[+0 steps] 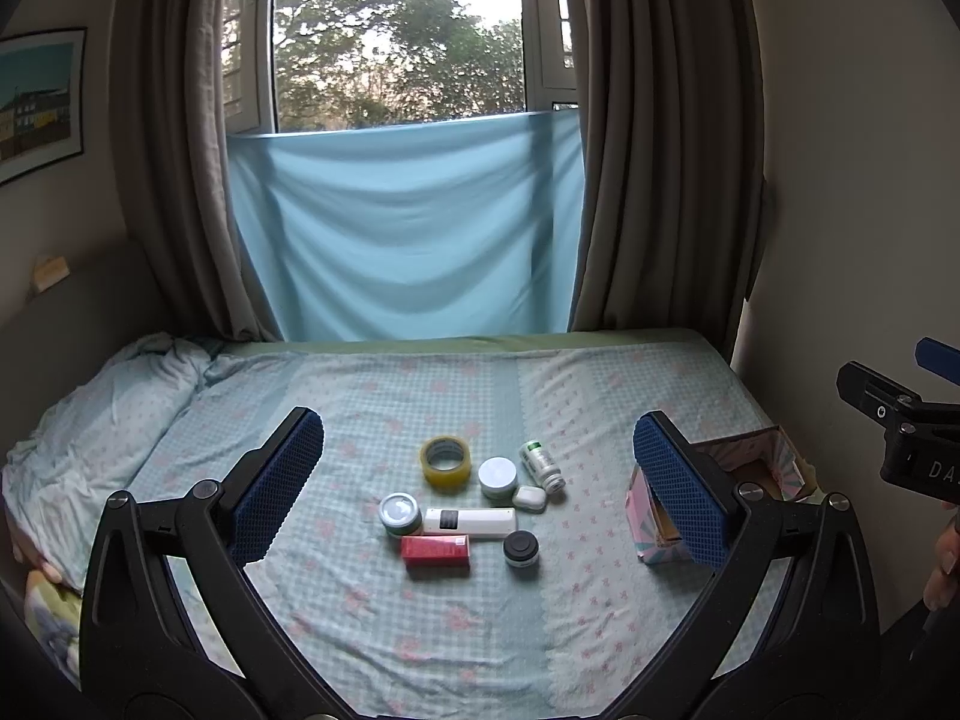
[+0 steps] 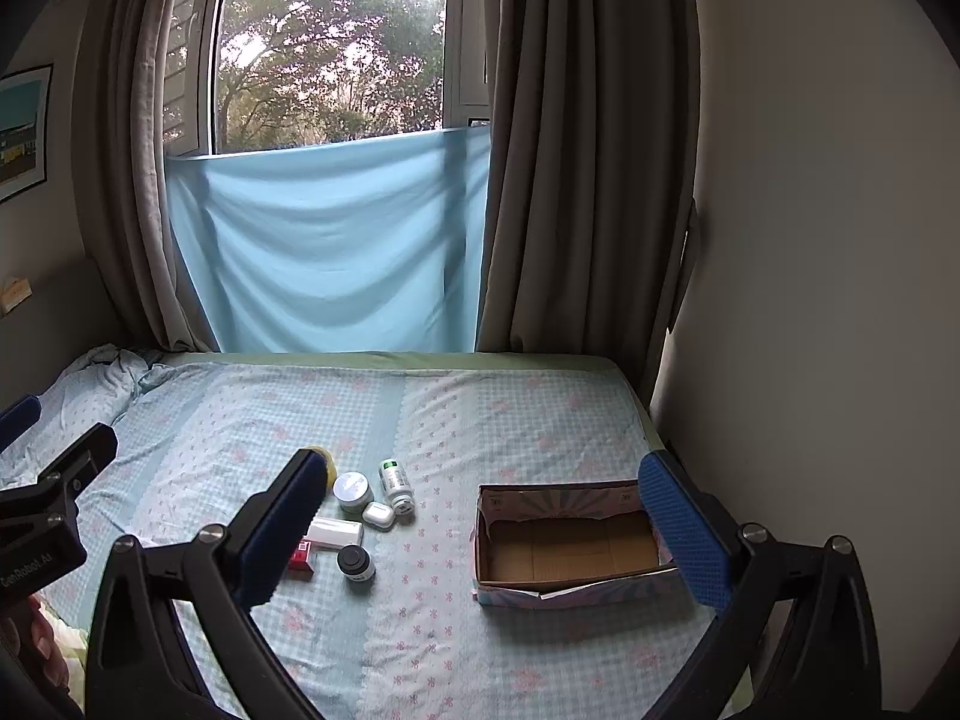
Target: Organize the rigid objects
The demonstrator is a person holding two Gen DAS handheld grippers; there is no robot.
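Grey curtains and a blue cloth back the bed (image 1: 480,630), where a cluster lies mid-sheet: tape roll (image 1: 445,462), two white-lidded jars (image 1: 497,477) (image 1: 400,513), a pill bottle (image 1: 542,466) on its side, an earbud case (image 1: 529,498), a white tube (image 1: 470,522), a red box (image 1: 435,551) and a black-capped jar (image 1: 520,548). Well right of them sits an open cardboard box (image 2: 570,546) (only bare brown floor visible inside). Both the left tool (image 1: 480,486) and the right tool (image 2: 480,522) hang above the bed, spread wide and gripping nothing.

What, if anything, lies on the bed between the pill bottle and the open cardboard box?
Nothing visible: only bare sheet separates the pill bottle from the open cardboard box. The other items lie on the bottle's far side from the box.
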